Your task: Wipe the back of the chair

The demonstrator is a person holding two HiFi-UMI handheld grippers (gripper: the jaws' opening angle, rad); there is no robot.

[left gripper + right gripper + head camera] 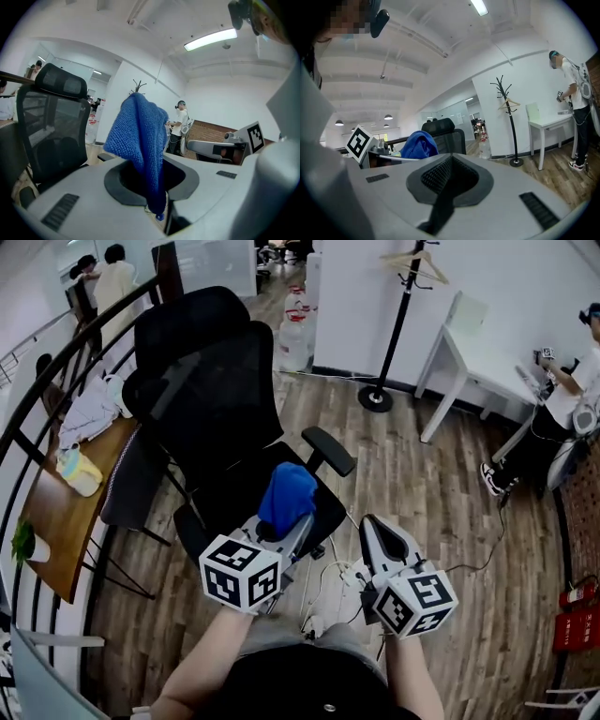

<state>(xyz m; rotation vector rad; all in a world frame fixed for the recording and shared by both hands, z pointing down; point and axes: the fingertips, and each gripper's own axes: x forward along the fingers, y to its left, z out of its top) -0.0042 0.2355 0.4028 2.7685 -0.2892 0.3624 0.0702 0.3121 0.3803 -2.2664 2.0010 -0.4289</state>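
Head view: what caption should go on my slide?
Left gripper holds blue cloth by black chair; right gripper shut, empty.

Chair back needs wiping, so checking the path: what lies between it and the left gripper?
Head view: only the blue cloth clamped in the left gripper, above the seat, precedes the chair back.
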